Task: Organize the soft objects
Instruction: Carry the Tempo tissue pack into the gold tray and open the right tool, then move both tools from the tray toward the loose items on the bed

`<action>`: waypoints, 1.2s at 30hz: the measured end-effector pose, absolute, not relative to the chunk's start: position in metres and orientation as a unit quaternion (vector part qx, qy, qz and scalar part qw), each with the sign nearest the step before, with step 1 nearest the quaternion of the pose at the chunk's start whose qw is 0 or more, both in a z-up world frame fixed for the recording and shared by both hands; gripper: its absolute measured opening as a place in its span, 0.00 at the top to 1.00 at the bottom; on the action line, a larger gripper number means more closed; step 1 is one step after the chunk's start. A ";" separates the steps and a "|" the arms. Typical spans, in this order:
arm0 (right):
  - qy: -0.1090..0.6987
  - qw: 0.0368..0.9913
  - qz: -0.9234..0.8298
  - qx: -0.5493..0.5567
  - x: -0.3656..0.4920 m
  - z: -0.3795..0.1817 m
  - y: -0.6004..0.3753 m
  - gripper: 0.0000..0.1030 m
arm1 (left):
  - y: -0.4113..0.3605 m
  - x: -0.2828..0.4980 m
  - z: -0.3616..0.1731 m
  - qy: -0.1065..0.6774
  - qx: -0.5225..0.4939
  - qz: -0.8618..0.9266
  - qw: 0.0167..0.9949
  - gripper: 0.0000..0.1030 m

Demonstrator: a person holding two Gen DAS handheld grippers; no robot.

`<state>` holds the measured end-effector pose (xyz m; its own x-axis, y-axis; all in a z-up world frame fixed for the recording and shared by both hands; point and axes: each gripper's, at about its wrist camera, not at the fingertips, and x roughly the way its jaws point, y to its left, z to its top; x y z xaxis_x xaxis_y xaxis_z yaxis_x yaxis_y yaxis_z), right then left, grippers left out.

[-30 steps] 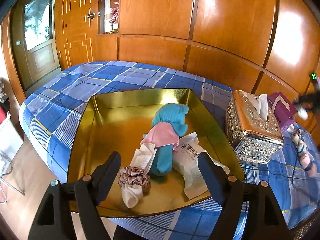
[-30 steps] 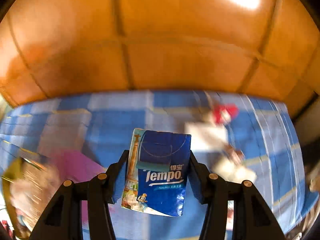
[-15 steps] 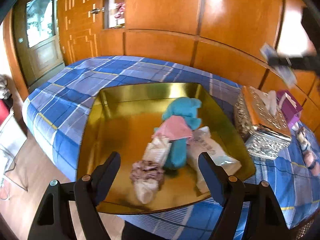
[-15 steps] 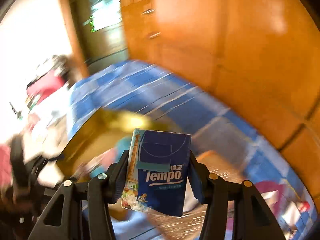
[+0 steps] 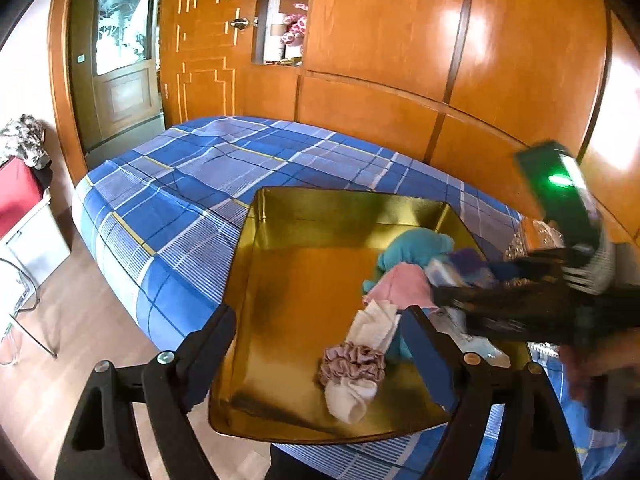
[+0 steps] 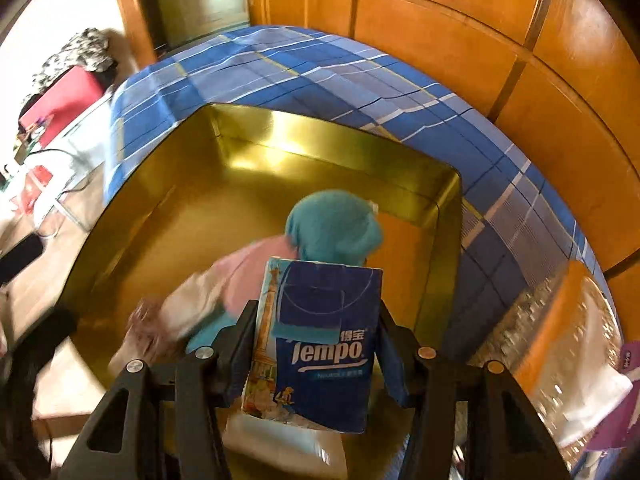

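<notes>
A gold tray (image 5: 340, 196) lies on the blue plaid bed (image 5: 200, 184). In it lie a teal cloth (image 5: 416, 246), a pink cloth (image 5: 400, 284), a mauve scrunchie (image 5: 352, 364) and a white sock (image 5: 352, 400). My left gripper (image 5: 318, 312) hovers above the tray's near side with its jaws opening and nothing between them. My right gripper (image 6: 316, 312) is shut on a blue Tempo tissue pack (image 6: 320, 344), held over the tray (image 6: 320, 128) just short of the teal cloth (image 6: 332, 224). In the left wrist view the right gripper (image 5: 448, 284) comes in blurred from the right.
A silver embossed tissue box (image 6: 560, 320) stands right of the tray, with a purple pouch (image 6: 628, 360) beyond it. A white wipes pack (image 6: 280, 440) lies under the held pack. Orange wooden panelling backs the bed. The floor drops away on the left.
My right gripper swung with the tissue pack from over the bed's right part to above the tray, rolling as it went. The left gripper drifted a little and its jaws widened slightly.
</notes>
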<state>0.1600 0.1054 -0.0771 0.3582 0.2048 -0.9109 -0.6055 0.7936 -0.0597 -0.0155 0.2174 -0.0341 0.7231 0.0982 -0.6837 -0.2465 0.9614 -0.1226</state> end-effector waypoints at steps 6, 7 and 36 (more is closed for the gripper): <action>0.497 0.816 0.241 -0.172 0.161 -0.079 0.101 0.35 | 0.207 -0.016 -0.031 0.354 -0.090 0.084 0.927 0.13; 0.489 0.822 0.241 -0.166 0.159 -0.074 0.097 0.34 | 0.205 -0.016 -0.030 0.353 -0.087 0.083 0.928 0.13; 0.354 0.916 0.180 -0.066 0.073 0.015 -0.038 0.34 | 0.154 -0.026 -0.022 0.350 -0.041 0.029 0.936 0.07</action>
